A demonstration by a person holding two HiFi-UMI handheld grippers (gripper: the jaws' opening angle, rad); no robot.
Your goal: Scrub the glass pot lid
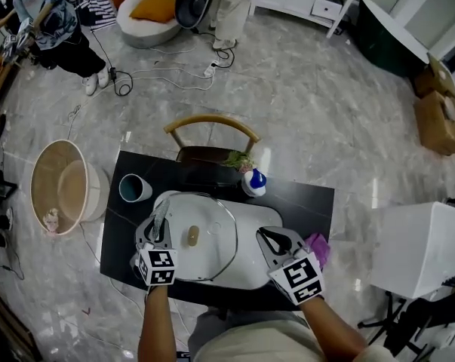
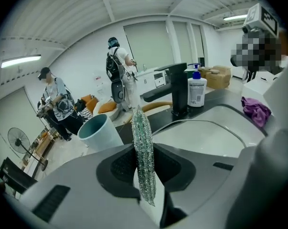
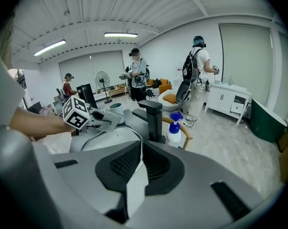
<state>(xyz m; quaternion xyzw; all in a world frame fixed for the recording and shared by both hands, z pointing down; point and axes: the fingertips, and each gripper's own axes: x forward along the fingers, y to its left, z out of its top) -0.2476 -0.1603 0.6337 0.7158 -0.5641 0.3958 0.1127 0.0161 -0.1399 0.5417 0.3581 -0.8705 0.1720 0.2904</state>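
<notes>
The glass pot lid (image 1: 208, 247) with a tan knob (image 1: 192, 236) is over the white sink (image 1: 253, 221) on a black table. My right gripper (image 1: 265, 237) is at the lid's right edge. In the right gripper view the lid's thin metal rim (image 3: 111, 130) runs into the shut jaws of that gripper (image 3: 140, 159). My left gripper (image 1: 158, 220) is over the lid's left side, shut on a silvery mesh scrub cloth (image 1: 161, 210). The cloth (image 2: 144, 149) stands upright between the left gripper (image 2: 144, 168) jaws. The lid's rim (image 2: 208, 123) arcs beyond it.
A teal cup (image 1: 134, 188) stands at the sink's left. A black faucet (image 3: 153, 119) and a soap bottle (image 1: 255, 182) are at the back, a purple rag (image 1: 318, 248) is at the right. A chair (image 1: 212, 127), a bin (image 1: 65, 188) and people stand around.
</notes>
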